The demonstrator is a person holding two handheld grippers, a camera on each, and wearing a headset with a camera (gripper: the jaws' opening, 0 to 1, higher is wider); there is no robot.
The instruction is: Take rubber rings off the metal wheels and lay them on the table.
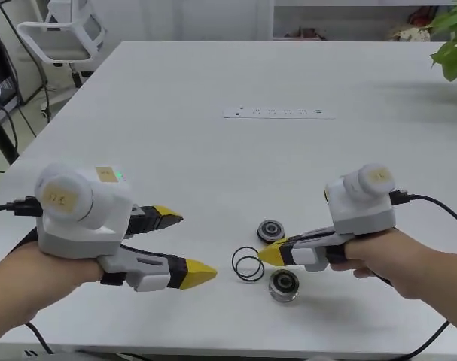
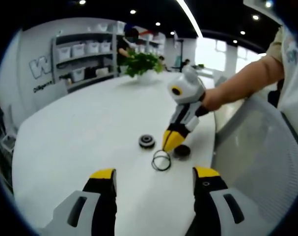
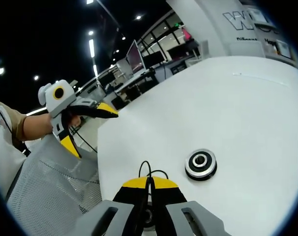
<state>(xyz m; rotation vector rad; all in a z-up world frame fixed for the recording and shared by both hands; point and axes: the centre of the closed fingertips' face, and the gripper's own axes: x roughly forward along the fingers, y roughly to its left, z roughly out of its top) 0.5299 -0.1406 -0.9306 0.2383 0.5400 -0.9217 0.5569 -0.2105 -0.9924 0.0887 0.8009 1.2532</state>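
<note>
- My left hand-held gripper (image 1: 187,245) is wide open, near the front edge of the bench (image 1: 213,150).
- My right hand-held gripper (image 1: 264,256) is closed, its tips at the rubber rings (image 1: 247,265), which lie flat just beside two wheels (image 1: 271,230).
- The bench stretches wide beyond them.

We see two thin black rubber rings (image 1: 248,265) lying flat and overlapping, just ahead of the right gripper (image 1: 267,255)'s closed tips. One metal wheel (image 1: 271,230) lies flat just beyond its jaws, a second metal wheel (image 1: 284,285) just on their near side.
</note>
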